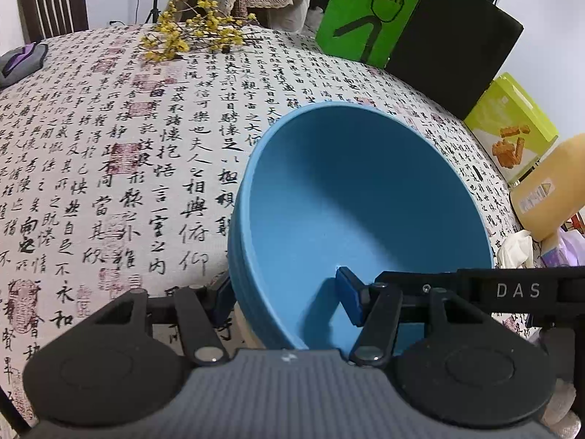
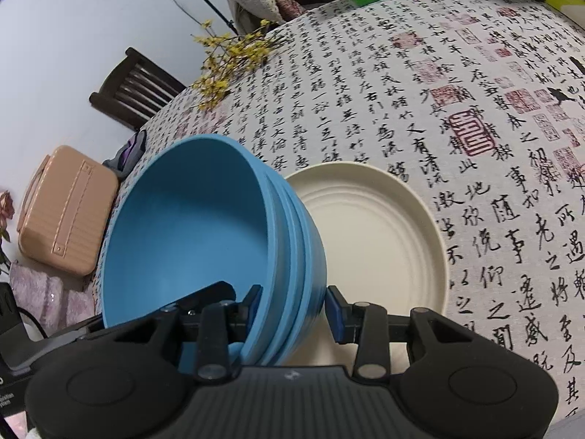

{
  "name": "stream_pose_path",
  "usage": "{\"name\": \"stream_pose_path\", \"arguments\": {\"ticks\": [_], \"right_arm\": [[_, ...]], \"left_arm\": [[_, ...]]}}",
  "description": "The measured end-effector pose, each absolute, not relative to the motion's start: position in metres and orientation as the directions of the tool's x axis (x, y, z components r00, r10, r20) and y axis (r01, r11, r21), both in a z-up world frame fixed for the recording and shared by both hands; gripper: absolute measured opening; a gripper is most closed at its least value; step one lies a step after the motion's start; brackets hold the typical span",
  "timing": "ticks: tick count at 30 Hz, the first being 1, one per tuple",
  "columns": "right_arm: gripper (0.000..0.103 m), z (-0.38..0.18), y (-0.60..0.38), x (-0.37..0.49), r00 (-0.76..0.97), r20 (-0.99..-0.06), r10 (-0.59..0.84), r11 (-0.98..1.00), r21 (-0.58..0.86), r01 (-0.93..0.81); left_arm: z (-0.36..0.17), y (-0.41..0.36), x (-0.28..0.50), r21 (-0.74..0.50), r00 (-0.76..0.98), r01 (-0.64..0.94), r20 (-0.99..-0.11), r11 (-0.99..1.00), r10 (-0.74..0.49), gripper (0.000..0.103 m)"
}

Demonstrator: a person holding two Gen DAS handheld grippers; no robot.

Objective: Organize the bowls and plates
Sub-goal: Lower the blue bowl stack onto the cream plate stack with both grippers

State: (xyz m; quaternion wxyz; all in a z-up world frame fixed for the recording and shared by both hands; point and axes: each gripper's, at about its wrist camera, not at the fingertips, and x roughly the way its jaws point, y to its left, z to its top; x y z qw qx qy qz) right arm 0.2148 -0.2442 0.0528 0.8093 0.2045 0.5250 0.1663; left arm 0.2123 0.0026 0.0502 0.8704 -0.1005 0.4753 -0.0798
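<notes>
A blue ribbed bowl (image 1: 358,197) hangs tilted above the calligraphy tablecloth (image 1: 109,168), held from two sides. My left gripper (image 1: 285,300) is shut on its near wall, one pad inside the bowl and the other outside. In the right wrist view the same blue bowl (image 2: 190,219) sits in my right gripper (image 2: 292,307), which is shut on the wall with the left pad inside and the right pad against the ribbed outside. A cream plate (image 2: 380,241) lies flat on the cloth just right of the bowl, partly hidden behind it.
A sprig of yellow flowers (image 1: 193,29) lies at the far side of the table. A green bag (image 1: 369,11), a black box (image 1: 457,51), a snack box (image 1: 512,128) and a yellow bottle (image 1: 548,190) crowd the right edge. A chair (image 2: 135,87) and a pink case (image 2: 65,212) stand off the table.
</notes>
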Motion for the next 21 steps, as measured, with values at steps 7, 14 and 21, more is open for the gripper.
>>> {"name": "stream_pose_path", "arguments": {"ticks": [7,14,21], "right_arm": [[0.037,0.046,-0.257,0.218,0.398,-0.783,0.479,0.859,0.511,-0.029],[0.037,0.040,-0.266,0.221,0.398,-0.782,0.479,0.856,0.517,-0.013],[0.037,0.035,-0.272,0.223,0.396,-0.786,0.475,0.855,0.518,0.004]], "left_arm": [[0.043,-0.007,0.218,-0.251,0.523,0.058,-0.817,0.966,-0.243,0.058],[0.038,-0.014,0.223,-0.248,0.513,0.069,-0.822,0.966,-0.248,0.058],[0.034,-0.019,0.227,-0.244,0.500,0.080,-0.829,0.967,-0.250,0.058]]}}
